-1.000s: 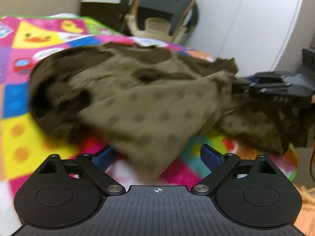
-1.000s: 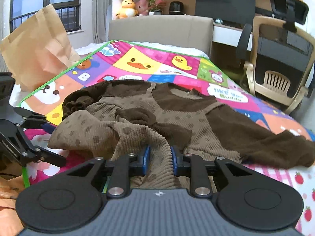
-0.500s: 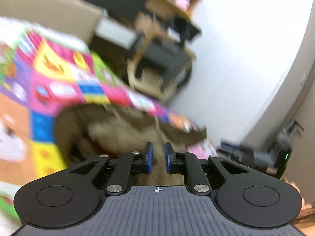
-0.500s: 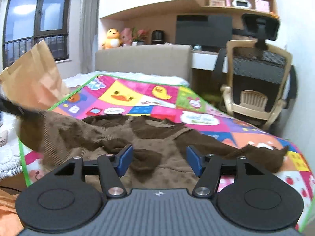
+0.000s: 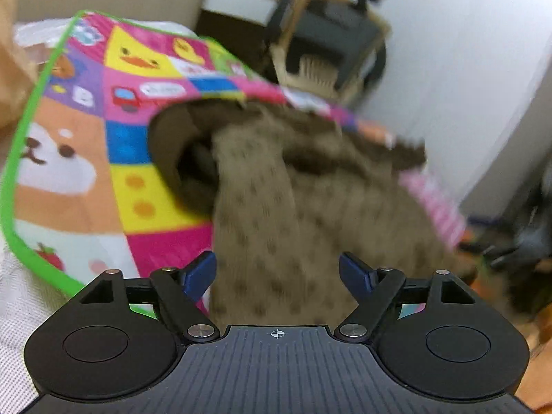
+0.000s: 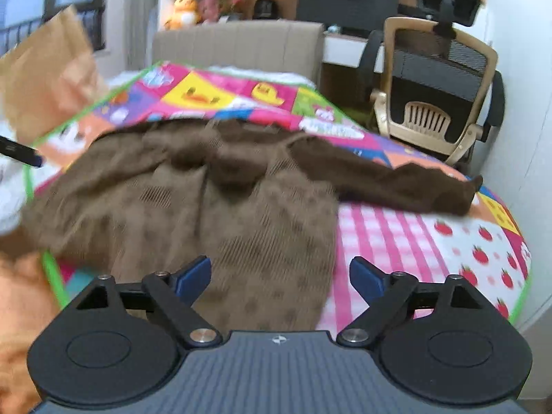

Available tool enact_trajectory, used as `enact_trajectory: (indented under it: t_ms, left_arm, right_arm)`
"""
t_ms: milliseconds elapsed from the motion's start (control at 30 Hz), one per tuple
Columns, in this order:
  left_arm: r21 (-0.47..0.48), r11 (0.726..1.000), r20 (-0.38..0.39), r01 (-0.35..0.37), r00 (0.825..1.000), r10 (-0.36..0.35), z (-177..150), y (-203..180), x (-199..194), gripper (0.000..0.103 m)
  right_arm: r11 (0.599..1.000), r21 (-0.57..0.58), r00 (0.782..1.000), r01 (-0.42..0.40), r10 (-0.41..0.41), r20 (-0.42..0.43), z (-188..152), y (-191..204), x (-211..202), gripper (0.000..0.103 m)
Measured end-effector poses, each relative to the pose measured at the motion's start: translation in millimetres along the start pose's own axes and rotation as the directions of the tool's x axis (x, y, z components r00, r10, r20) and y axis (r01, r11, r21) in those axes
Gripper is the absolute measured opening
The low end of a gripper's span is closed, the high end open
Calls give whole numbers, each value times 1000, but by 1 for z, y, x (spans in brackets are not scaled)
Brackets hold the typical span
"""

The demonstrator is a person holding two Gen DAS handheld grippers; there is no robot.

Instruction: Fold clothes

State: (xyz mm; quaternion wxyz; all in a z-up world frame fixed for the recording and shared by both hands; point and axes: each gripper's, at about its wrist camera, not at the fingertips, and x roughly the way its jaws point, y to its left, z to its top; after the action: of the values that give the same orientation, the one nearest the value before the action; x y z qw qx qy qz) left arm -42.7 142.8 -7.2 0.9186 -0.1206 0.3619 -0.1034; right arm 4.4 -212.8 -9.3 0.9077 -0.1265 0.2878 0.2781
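Both grippers have their fingers spread wide with nothing between them: the left gripper (image 5: pixel 277 272) and the right gripper (image 6: pixel 280 277) each hover over the near hem of the brown dotted garment (image 6: pixel 214 207), which lies crumpled on the colourful play mat (image 6: pixel 431 238) covering the bed, one dark sleeve (image 6: pixel 390 179) stretched away beyond the right fingers. The step looks like spreading before folding; next, each gripper likely needs a hem corner. The mat's printed lettering is too blurred to read.

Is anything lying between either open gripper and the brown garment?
Nothing visible. The left gripper and right gripper are both open, with the brown garment directly ahead on the colourful mat.
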Motion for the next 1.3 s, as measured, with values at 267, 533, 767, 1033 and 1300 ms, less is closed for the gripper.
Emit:
enact_trajectory:
  t_ms: [267, 533, 767, 1033, 1300]
  left_arm:
    - [214, 976, -73, 50, 997, -35, -33, -37, 9, 94]
    - [237, 951, -50, -198, 975, 215, -39, -10, 12, 94]
    - [189, 971, -23, -144, 988, 151, -31, 3, -9, 94]
    - [402, 910, -40, -105, 990, 132, -58, -43, -1, 95]
    - [387, 850, 67, -356, 931, 359, -48, -18, -2, 95]
  right_arm:
    - [984, -166, 997, 60, -67, -35, -33, 38, -12, 99]
    - [859, -109, 858, 501, -477, 190, -19, 14, -40, 97]
    - [950, -9, 943, 311, -307, 125, -37, -2, -58, 98]
    - [947, -153, 959, 282, -277, 50, -49, 37, -14, 99]
    - [832, -87, 826, 548, -522, 212, -38, 20, -44, 98]
